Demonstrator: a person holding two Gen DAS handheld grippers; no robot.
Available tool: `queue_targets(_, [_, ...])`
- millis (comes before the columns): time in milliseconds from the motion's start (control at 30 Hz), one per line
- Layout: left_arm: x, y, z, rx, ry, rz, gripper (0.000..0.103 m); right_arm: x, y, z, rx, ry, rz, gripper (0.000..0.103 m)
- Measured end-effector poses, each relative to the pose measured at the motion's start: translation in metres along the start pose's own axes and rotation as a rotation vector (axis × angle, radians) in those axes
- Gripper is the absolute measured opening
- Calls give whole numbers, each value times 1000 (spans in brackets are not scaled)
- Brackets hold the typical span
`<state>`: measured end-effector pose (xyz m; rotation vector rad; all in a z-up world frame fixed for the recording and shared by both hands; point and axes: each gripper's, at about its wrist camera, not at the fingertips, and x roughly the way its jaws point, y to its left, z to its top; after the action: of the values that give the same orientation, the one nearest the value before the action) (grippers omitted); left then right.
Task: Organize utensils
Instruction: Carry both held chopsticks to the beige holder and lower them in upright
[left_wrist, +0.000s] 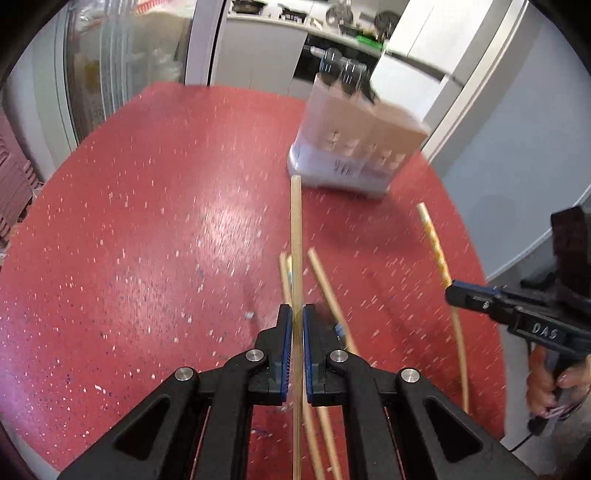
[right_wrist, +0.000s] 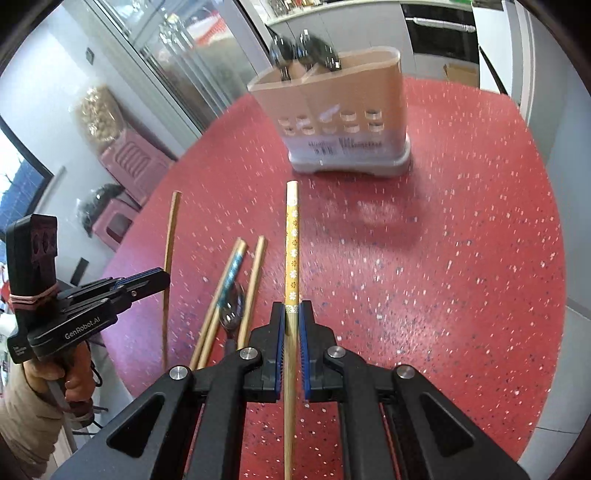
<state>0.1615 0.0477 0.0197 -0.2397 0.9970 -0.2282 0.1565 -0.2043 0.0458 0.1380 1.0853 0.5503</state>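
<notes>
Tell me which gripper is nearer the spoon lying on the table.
Left. The left gripper, shut on a plain chopstick, hangs just beside the spoon and the loose chopsticks. The right gripper, shut on the patterned chopstick, is on the spoon's other side, slightly farther.

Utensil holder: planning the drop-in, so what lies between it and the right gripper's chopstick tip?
Only bare red table between patterned chopstick and holder, in the right wrist view.

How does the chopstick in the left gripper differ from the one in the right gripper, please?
1. The left gripper's chopstick is plain wood; the right gripper's chopstick has a yellow flower-patterned top.
2. The plain chopstick looks slimmer; the patterned chopstick looks thicker.
Both are clamped in shut jaws, pointing toward the utensil holder.
</notes>
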Motion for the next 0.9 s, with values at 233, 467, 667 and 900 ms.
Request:
queue_targets(233, [-30, -13, 20, 35, -97, -33, 34, -22, 12, 22, -9, -89, 34, 8])
queue_targets(467, [-50, -23, 58, 43, -167, -76, 33, -49, 18, 54, -12, -169, 47, 8])
queue_targets(667, [-65, -32, 102, 32, -230, -108, 33, -64, 18, 94, -23, -234, 31, 8])
queue_targets(900, [-74, -33, 174, 6, -304, -145, 33, -67, 11, 155, -29, -284, -6, 8])
